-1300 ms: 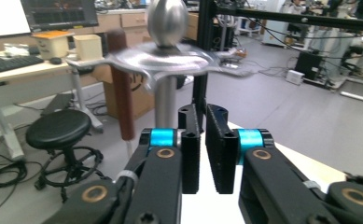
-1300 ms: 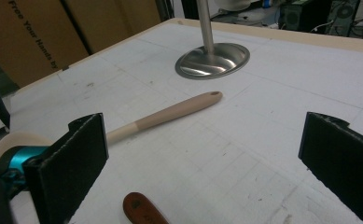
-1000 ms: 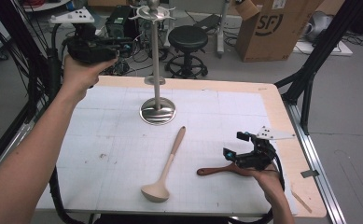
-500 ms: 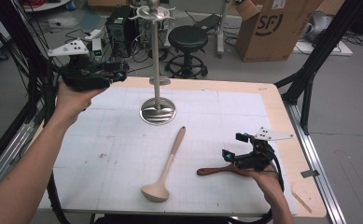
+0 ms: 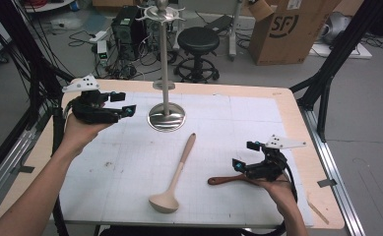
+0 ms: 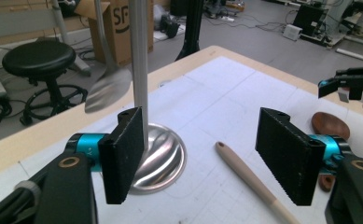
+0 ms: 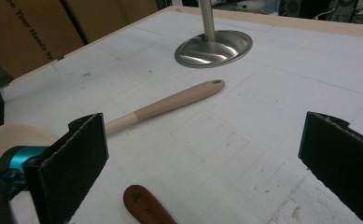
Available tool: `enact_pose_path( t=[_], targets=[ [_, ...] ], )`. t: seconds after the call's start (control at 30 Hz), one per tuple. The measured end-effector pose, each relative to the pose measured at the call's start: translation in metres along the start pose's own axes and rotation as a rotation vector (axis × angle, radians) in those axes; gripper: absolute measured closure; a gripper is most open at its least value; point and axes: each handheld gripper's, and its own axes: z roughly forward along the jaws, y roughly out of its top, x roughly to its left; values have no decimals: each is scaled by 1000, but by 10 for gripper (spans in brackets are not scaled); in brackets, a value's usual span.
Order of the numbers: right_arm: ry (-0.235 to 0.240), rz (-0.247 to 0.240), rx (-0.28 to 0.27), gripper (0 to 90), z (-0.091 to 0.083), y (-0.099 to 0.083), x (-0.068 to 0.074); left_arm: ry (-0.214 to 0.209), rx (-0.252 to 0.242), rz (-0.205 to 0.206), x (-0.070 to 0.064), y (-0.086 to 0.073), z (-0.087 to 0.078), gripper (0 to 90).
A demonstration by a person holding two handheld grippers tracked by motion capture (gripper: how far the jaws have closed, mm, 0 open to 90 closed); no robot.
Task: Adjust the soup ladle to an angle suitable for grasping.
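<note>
The left gripper (image 5: 122, 104), jaws spread and empty, has dropped toward the stand (image 5: 165, 73); the right gripper (image 5: 243, 156), also spread, hovers over the dark wooden spoon (image 5: 224, 180), probably about to pinch it.

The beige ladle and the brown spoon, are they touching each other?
Apart. The high view shows bare table between the ladle and the spoon; the right gripper view also shows a gap between their handles.
</note>
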Motion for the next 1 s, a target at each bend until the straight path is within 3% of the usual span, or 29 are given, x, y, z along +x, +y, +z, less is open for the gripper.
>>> enact_pose_path(
  t=[0.4, 0.63, 1.0],
  targets=[
    [-9, -7, 15, 1, 3, -2, 0, 8, 24, -19, -7, -34, -2, 279],
    [-9, -11, 27, 1, 6, -3, 1, 25, 59, -7, -15, -50, -5, 252],
    [-17, -9, 31, 1, 3, -7, 5, 28, 75, -1, -28, -69, -3, 177]
  ],
)
